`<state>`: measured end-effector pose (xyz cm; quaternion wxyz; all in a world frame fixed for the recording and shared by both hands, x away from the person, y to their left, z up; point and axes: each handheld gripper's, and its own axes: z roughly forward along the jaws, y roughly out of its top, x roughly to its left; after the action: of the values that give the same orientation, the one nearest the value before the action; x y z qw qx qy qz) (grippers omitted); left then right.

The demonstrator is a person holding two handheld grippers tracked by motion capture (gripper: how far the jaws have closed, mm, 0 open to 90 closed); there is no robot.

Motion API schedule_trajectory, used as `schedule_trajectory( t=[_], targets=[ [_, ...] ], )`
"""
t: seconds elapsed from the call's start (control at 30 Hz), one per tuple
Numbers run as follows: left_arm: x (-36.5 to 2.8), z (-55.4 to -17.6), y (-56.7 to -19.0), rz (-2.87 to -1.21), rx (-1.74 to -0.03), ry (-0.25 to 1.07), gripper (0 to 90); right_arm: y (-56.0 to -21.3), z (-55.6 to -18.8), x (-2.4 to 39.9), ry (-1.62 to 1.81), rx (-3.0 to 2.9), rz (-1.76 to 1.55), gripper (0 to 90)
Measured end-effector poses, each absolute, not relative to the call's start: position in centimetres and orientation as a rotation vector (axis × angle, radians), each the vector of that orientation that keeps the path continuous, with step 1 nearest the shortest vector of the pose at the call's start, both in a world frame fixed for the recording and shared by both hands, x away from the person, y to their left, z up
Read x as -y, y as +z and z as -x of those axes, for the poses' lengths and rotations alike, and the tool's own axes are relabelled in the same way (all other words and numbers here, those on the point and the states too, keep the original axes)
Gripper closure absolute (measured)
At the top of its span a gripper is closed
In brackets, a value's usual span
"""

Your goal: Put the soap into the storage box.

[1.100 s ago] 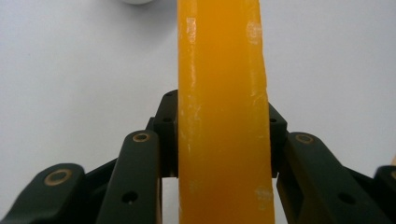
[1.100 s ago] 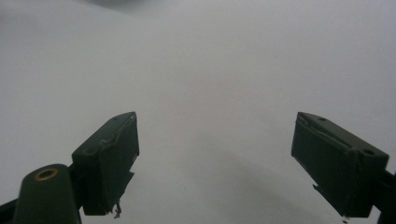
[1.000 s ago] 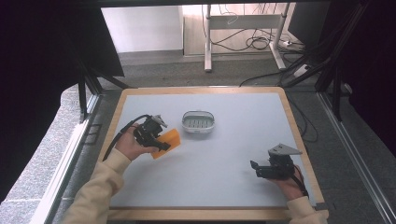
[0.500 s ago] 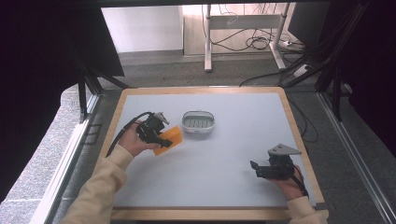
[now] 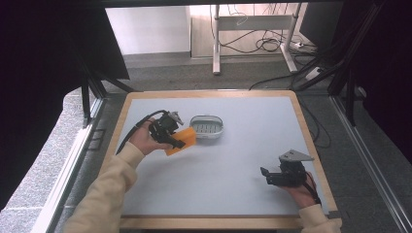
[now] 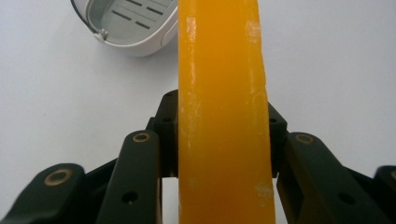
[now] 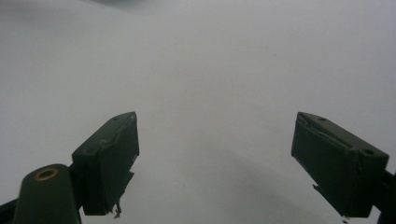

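Observation:
My left gripper point(image 5: 176, 140) is shut on an orange soap bar point(image 5: 182, 141), held just above the table and close to the left side of a white oval soap dish point(image 5: 206, 126). In the left gripper view the orange bar point(image 6: 222, 112) stands on edge between the two black jaws, and the dish point(image 6: 126, 23) with its slotted grey insert lies beyond at the upper left. My right gripper point(image 5: 266, 175) rests low near the table's front right, pointing left. In the right gripper view its jaws stand wide apart around the gripper's middle point(image 7: 215, 158), with nothing between them.
The grey table top point(image 5: 233, 160) has a wooden rim point(image 5: 214, 93). A cable point(image 5: 131, 131) trails from the left gripper toward the left edge. Beyond the far edge are a metal desk frame point(image 5: 252, 29) and loose cables on the floor.
My left hand has carried the orange bar a little to the right and away from me, closer to the dish. The right hand has stayed where it was.

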<state>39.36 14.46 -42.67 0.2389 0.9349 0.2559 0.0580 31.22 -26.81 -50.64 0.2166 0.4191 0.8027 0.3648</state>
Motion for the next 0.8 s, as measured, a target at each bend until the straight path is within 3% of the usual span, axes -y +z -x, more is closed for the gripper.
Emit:
schedule_trajectory(
  t=[0.8],
  targets=[
    [-12.3, -42.0, -40.9, -2.577, -0.531, 0.142, 61.9, -50.7, -31.3, 27.0, 1.011, -2.226, -1.168, 15.4]
  ],
)
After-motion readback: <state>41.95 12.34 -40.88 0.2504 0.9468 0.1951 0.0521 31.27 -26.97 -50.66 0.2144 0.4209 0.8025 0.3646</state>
